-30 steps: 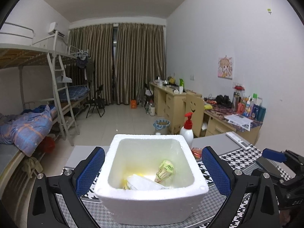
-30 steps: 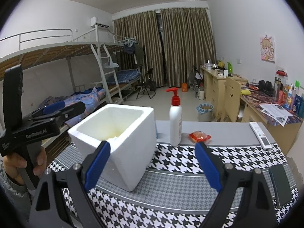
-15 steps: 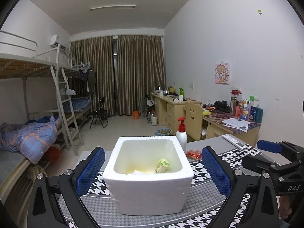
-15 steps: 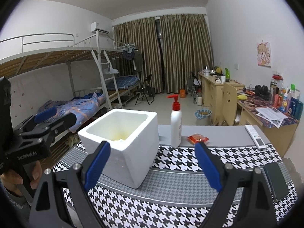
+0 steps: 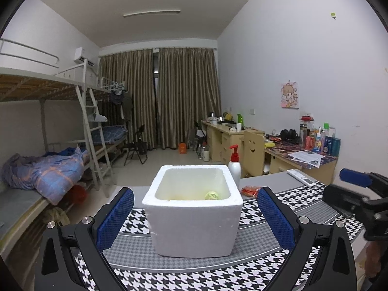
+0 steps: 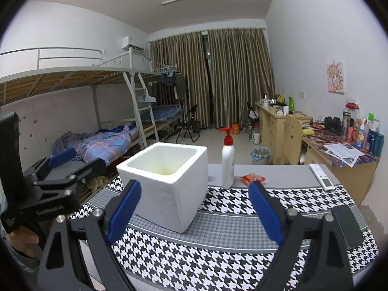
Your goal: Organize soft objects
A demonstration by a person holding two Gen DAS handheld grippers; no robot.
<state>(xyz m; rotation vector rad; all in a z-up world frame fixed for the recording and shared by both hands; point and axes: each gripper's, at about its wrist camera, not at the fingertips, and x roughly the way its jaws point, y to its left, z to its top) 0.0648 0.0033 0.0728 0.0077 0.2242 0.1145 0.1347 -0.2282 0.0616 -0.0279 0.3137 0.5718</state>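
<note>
Foam box (image 5: pixel 192 214) sat on the houndstooth mat (image 5: pixel 274 262), centred ahead of the left gripper (image 5: pixel 194 214) and to the left of the right gripper (image 6: pixel 194 212); a yellow-green soft item (image 5: pixel 211 195) lay inside at its right wall, rest of the contents too low to make out. Red packet (image 6: pixel 252 178) lay on the grey table (image 6: pixel 278 172) beyond the mat, just right of the pump bottle (image 6: pixel 228 163), which stood close by the box's far right corner

Risks, as I judged them:
- packet sat close to the bottle base, so a reach from the right could clip the bottle and tip it; tall and narrow, probably toppled easily
- box looked light, nothing pinning it, so a drop against the rim or a nudge from a finger could slide or tilt it
- packet was thin and flat on the table, so pads could skate over it instead of pinching

Jaws: left gripper spread wide, wider than the box, holding nothing, touching nothing. Right gripper likewise spread wide and empty, clear of box and bottle
</note>
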